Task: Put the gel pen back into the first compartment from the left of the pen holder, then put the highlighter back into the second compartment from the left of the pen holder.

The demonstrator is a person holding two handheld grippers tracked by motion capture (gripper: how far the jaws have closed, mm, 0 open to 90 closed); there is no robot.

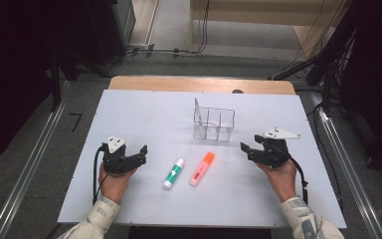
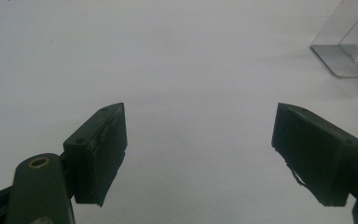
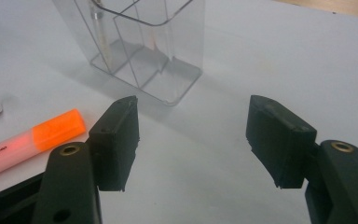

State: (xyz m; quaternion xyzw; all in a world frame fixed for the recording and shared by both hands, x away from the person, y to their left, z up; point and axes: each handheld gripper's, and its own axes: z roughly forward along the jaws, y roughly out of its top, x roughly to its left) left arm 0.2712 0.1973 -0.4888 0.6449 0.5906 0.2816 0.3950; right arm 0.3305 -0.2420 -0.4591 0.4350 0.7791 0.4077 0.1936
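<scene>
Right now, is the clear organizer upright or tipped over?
Upright: the clear organizer stands on its base on the table, open compartments facing up.

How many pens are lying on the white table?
2. The green-and-white marker lies left of the orange highlighter, both in front of the clear plastic organizer. No others are visible.

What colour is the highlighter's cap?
Bright orange highlighter cap; clearest in the right gripper view.

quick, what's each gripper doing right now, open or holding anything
Left gripper: open, empty, above the white table.
Right gripper: open, empty, near the orange highlighter pen.
</scene>
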